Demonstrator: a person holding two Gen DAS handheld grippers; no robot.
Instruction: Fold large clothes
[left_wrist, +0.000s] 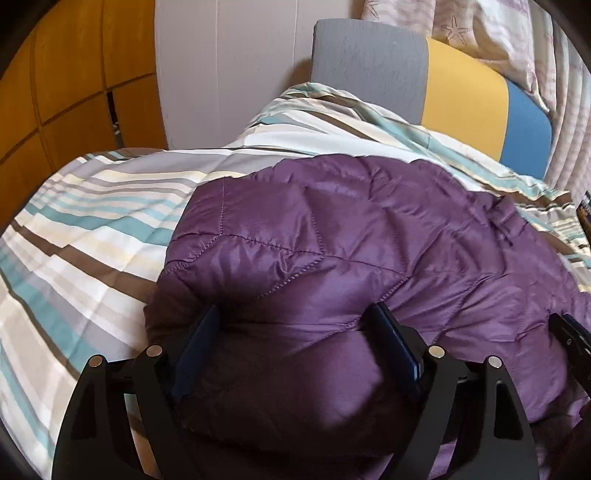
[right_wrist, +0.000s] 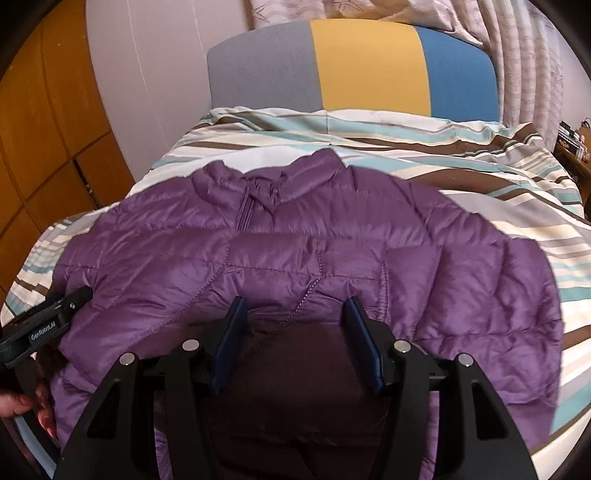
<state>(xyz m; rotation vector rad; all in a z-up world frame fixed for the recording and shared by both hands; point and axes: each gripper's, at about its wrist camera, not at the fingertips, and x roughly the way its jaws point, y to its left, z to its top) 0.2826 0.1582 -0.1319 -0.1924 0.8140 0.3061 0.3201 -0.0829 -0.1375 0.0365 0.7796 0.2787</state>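
A purple quilted jacket (right_wrist: 295, 236) lies spread on the striped bed cover, collar and zip toward the headboard. My left gripper (left_wrist: 295, 321) stands wide over the jacket's left part; puffy fabric (left_wrist: 288, 369) bulges up between its fingers, and I cannot tell if the pads press it. My right gripper (right_wrist: 295, 306) is at the jacket's near edge with narrower jaws, and dark shadowed fabric fills the gap between them. The left gripper (right_wrist: 48, 314) shows at the left of the right wrist view, and the right gripper's (left_wrist: 569, 332) tip shows at the right edge of the left wrist view.
The striped duvet (left_wrist: 92, 236) covers the bed. A grey, yellow and blue headboard (right_wrist: 354, 62) stands at the far end, with orange cupboards (left_wrist: 66, 81) on the left and curtains (right_wrist: 524, 81) on the right. A person's fingers (right_wrist: 44, 410) hold the left tool.
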